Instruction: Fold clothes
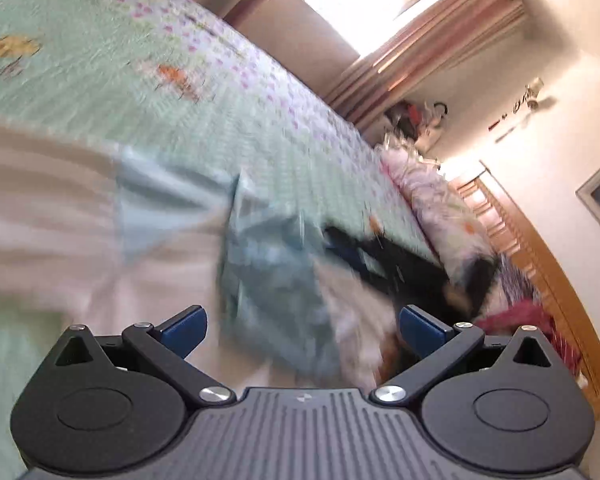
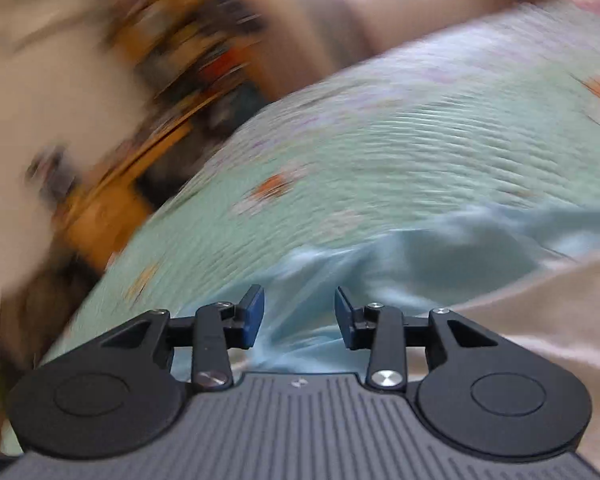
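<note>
A pale pink garment [image 1: 60, 216] with a light blue part [image 1: 168, 200] lies on the green quilted bed [image 1: 100, 72]. A grey-blue folded cloth [image 1: 272, 280] lies just ahead of my left gripper [image 1: 302, 320], which is open wide and empty above the clothes. In the right wrist view the light blue fabric [image 2: 440, 248] and the pink fabric [image 2: 540, 304] lie under and ahead of my right gripper [image 2: 299, 312], which is open with nothing between its fingers. Both views are motion-blurred.
A pile of dark and red clothes [image 1: 460, 280] and a floral pillow [image 1: 432, 196] lie at the bed's far end by a wooden headboard [image 1: 540, 264]. Curtains and a bright window [image 1: 360, 8] stand beyond. Wooden furniture [image 2: 112, 200] stands left of the bed.
</note>
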A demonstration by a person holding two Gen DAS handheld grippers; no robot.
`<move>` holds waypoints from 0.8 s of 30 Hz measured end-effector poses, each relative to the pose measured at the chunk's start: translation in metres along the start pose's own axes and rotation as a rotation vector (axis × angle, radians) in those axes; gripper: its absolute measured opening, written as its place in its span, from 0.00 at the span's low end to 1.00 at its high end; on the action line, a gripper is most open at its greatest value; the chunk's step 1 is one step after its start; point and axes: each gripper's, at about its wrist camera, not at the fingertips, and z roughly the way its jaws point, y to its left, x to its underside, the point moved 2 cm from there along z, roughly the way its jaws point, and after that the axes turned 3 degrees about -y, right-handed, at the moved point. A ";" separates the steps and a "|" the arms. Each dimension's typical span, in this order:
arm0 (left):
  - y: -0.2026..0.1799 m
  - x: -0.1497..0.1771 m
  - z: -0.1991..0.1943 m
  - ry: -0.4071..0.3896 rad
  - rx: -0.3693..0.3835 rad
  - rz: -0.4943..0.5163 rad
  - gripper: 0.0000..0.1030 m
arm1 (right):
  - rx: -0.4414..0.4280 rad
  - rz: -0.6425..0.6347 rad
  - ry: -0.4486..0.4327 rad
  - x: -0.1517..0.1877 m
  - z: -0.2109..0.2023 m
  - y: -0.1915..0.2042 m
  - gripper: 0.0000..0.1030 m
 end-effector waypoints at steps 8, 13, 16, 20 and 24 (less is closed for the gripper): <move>0.031 -0.068 0.120 0.067 -0.100 -0.066 0.99 | 0.071 0.064 -0.056 -0.034 -0.011 -0.048 0.40; 0.041 -0.071 0.153 0.124 -0.092 -0.082 0.98 | 0.119 0.053 -0.008 -0.036 -0.009 -0.076 0.40; 0.036 -0.065 0.168 0.143 -0.120 -0.021 0.95 | 0.119 0.022 0.015 -0.033 -0.004 -0.085 0.40; 0.037 -0.066 0.178 0.141 -0.109 -0.014 0.91 | 0.092 0.002 0.041 -0.027 0.005 -0.085 0.39; 0.038 -0.069 0.183 0.155 -0.138 0.001 0.82 | 0.144 -0.095 0.061 -0.019 0.009 -0.074 0.26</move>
